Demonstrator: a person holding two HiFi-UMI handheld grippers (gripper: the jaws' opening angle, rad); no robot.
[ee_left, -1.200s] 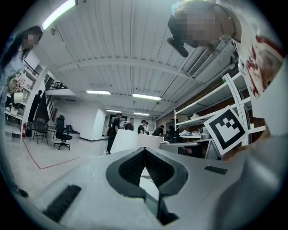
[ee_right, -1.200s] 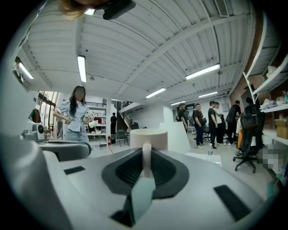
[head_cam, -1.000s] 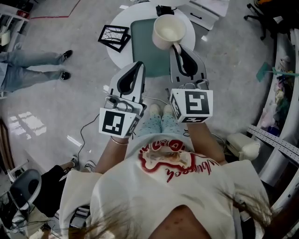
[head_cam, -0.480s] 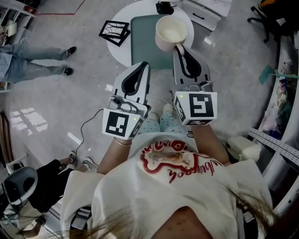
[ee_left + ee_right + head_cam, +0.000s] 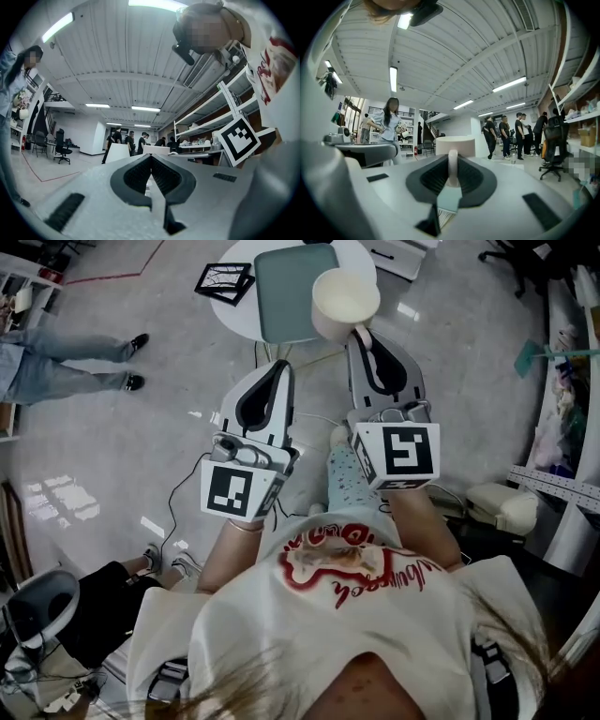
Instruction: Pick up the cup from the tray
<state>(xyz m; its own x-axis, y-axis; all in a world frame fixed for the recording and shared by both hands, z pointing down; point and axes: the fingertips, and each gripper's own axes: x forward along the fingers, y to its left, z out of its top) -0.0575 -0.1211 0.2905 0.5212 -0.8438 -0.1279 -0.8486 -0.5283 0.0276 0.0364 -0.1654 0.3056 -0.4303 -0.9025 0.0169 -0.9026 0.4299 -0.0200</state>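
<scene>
A cream cup (image 5: 345, 301) hangs in the air by its handle, with my right gripper (image 5: 360, 333) shut on that handle. In the head view the cup overlaps the right edge of the grey-green tray (image 5: 286, 292), which lies on a round white table (image 5: 232, 310) below. The right gripper view shows the cup (image 5: 454, 143) upright beyond the jaws and its handle (image 5: 453, 164) pinched in my right gripper (image 5: 452, 174). My left gripper (image 5: 280, 368) floats beside it to the left, shut on nothing. The left gripper view has my left gripper (image 5: 151, 164) with its jaws together, aimed at the room.
A black frame (image 5: 223, 279) lies on the table's left side. A person in jeans (image 5: 56, 357) stands at the far left. An office chair (image 5: 37, 610) is at the lower left, a white stool (image 5: 502, 507) and shelving at the right. Cables run across the floor.
The table and tray have slid up and away in the head view. The cup, still in my right gripper, has gone from over the tray to its right edge. Left gripper stays alongside.
</scene>
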